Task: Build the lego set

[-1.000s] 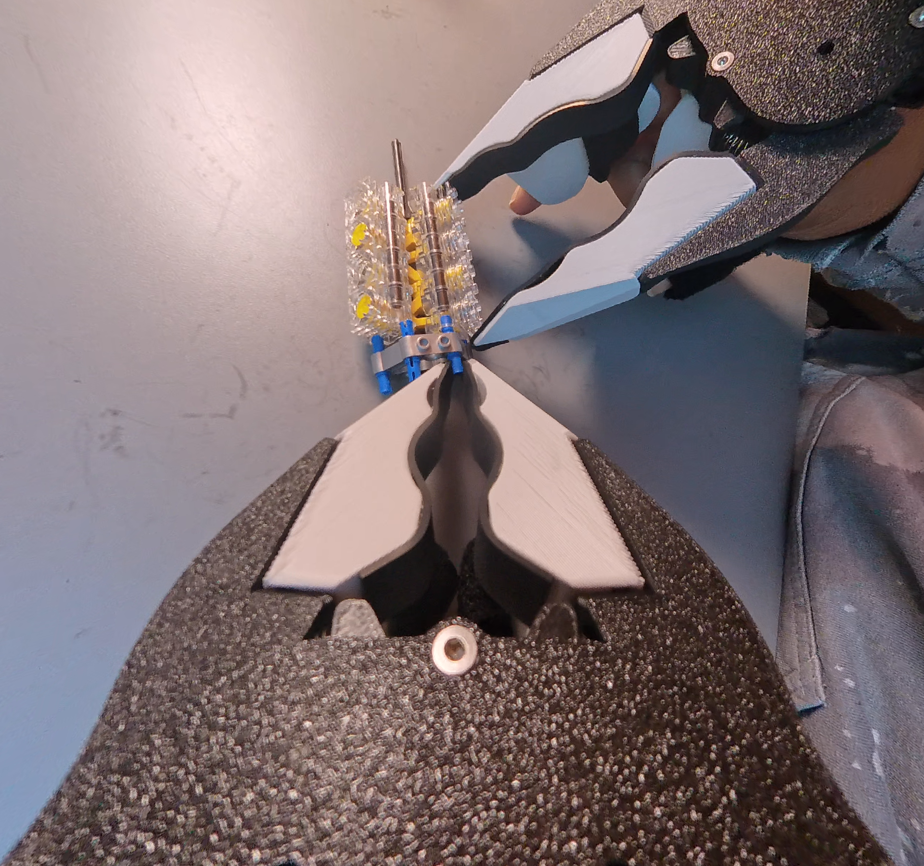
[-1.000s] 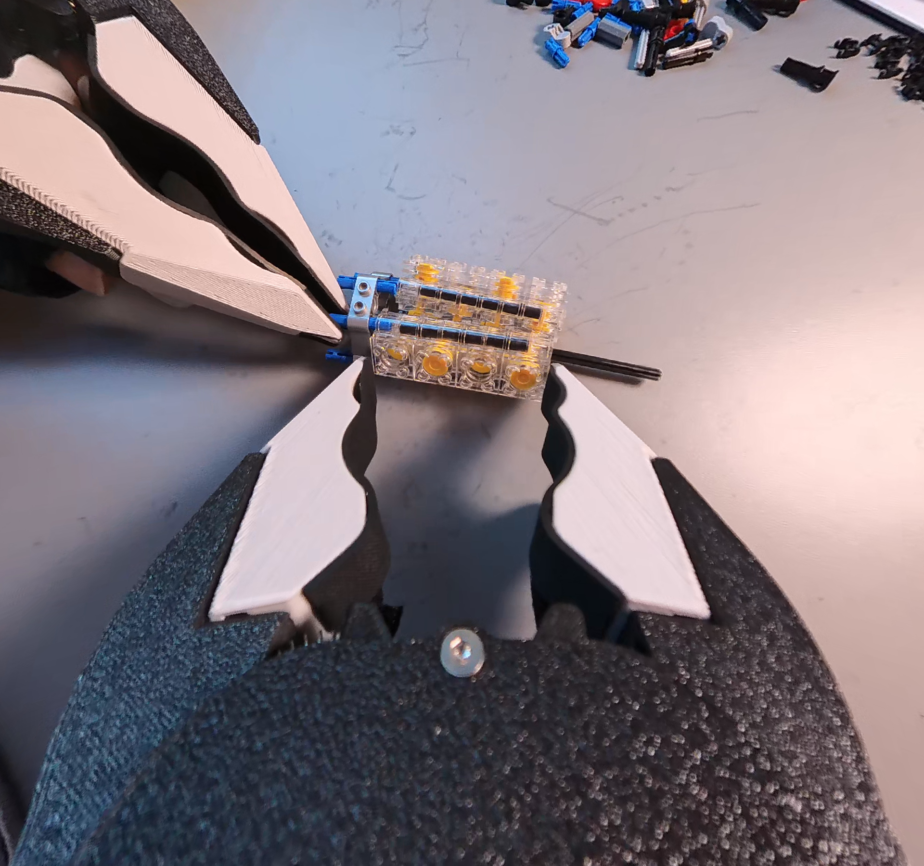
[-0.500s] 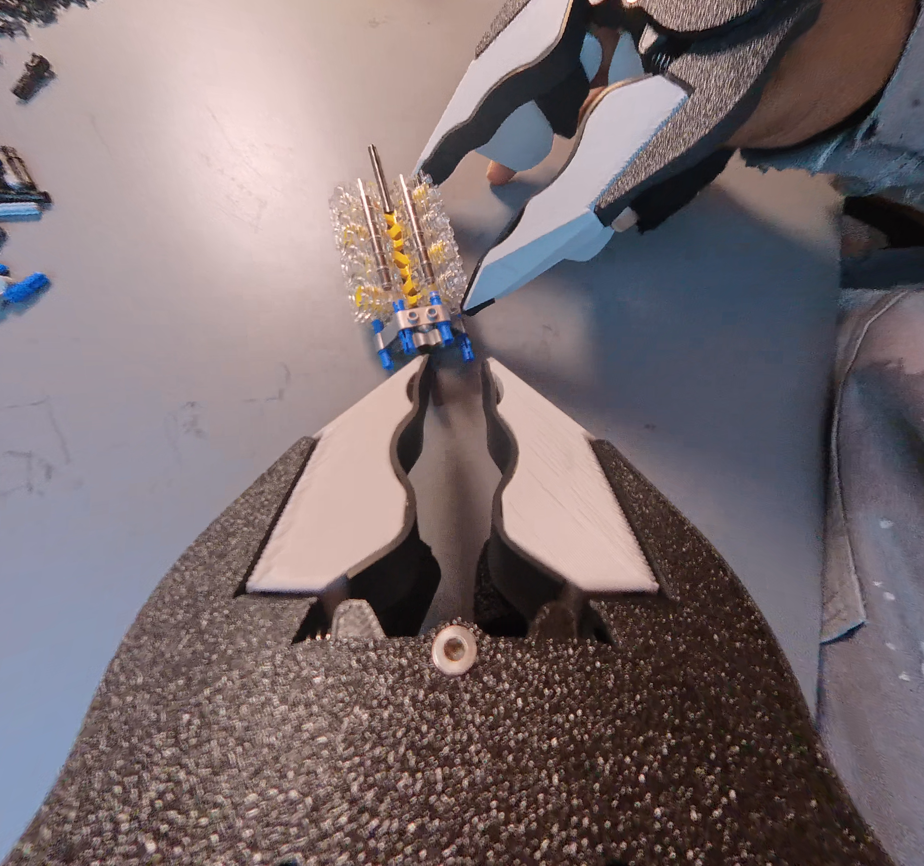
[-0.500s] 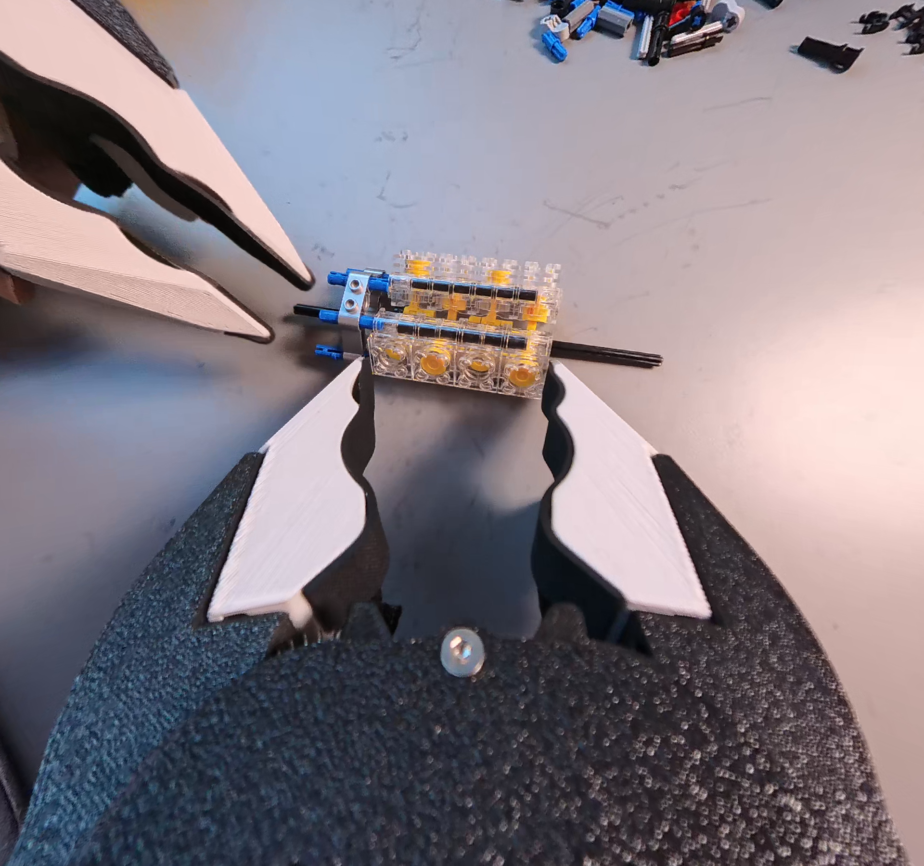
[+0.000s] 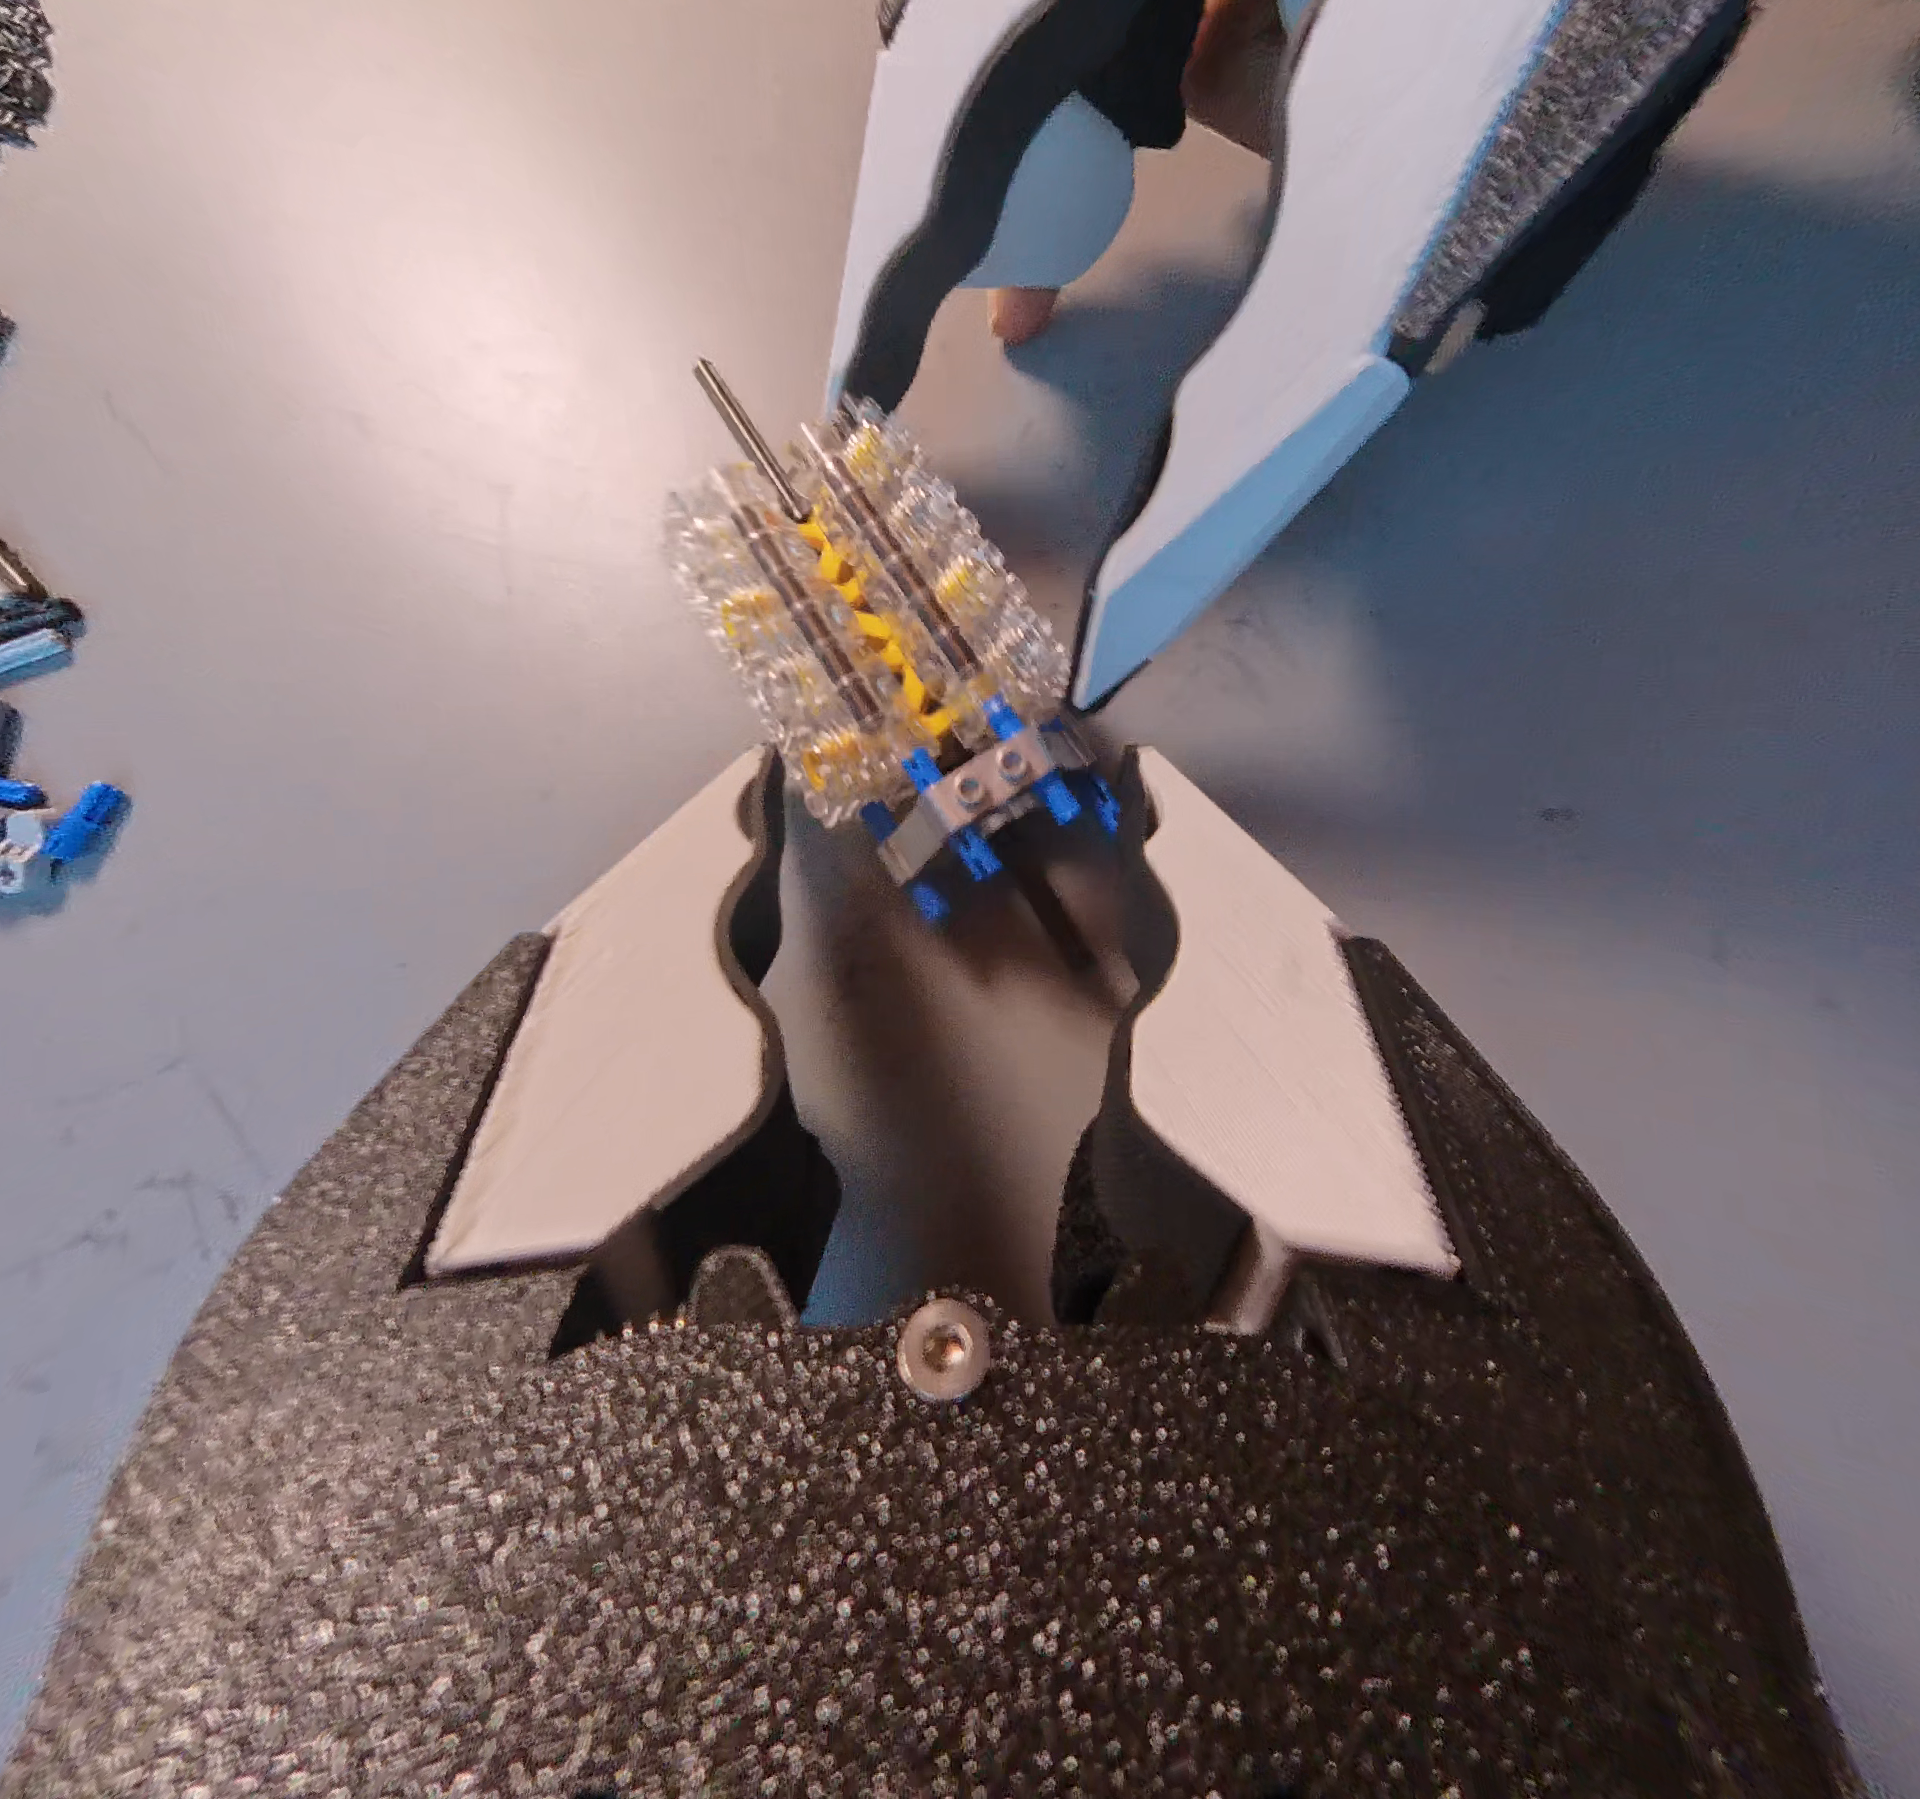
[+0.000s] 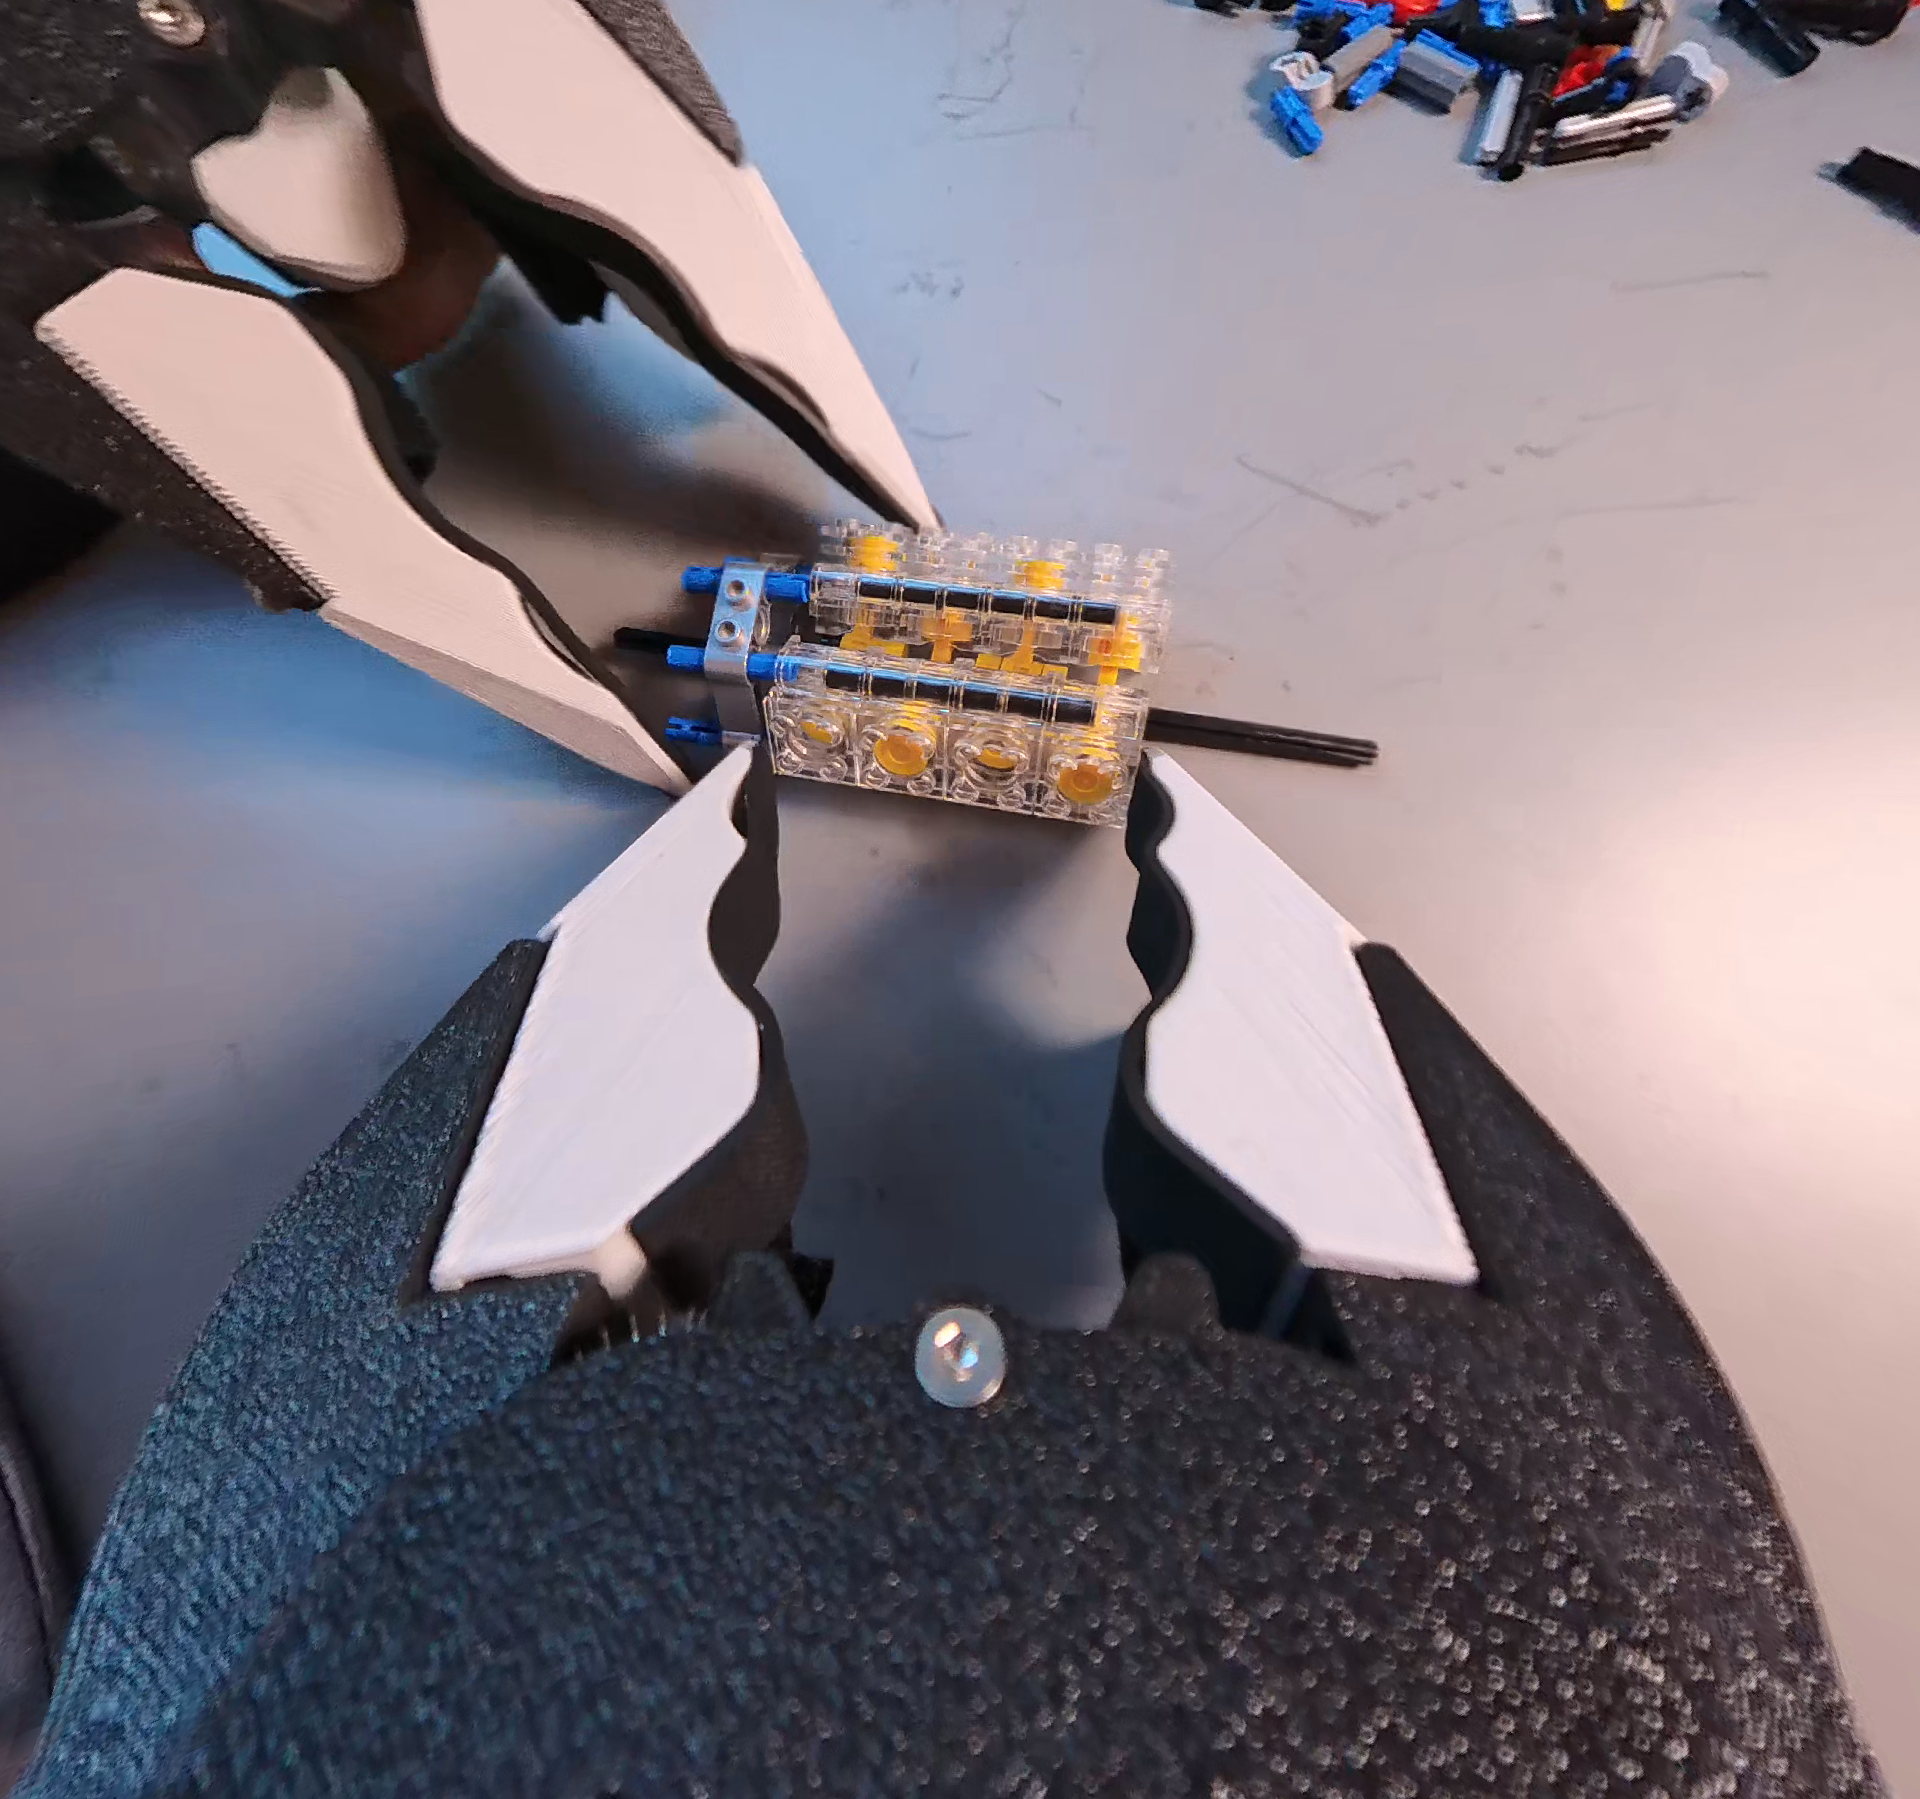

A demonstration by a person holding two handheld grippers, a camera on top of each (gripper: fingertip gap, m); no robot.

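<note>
A small brick assembly (image 5: 862, 606) of clear blocks with yellow parts inside, a grey beam, blue pins and a long black axle lies on the grey table (image 5: 364, 347). My left gripper (image 5: 951, 773) is open, and the grey beam end with the axle stub sits between its fingertips. My right gripper (image 6: 948, 764) is open, its fingertips beside the two ends of the assembly (image 6: 956, 669) on the near side; I cannot tell if they touch. Each gripper shows in the other's view: the right one (image 5: 971, 544) and the left one (image 6: 795, 648).
A pile of loose blue, black, red and grey parts (image 6: 1507, 35) lies at the far right of the table (image 6: 1455, 606). A few blue and black parts (image 5: 62, 814) lie at the left edge. A person's hand (image 5: 1226, 14) holds the right gripper.
My left gripper was shut at the axle end; it has opened wide and moved forward around the grey beam end. The right gripper has kept its opening beside the assembly.
</note>
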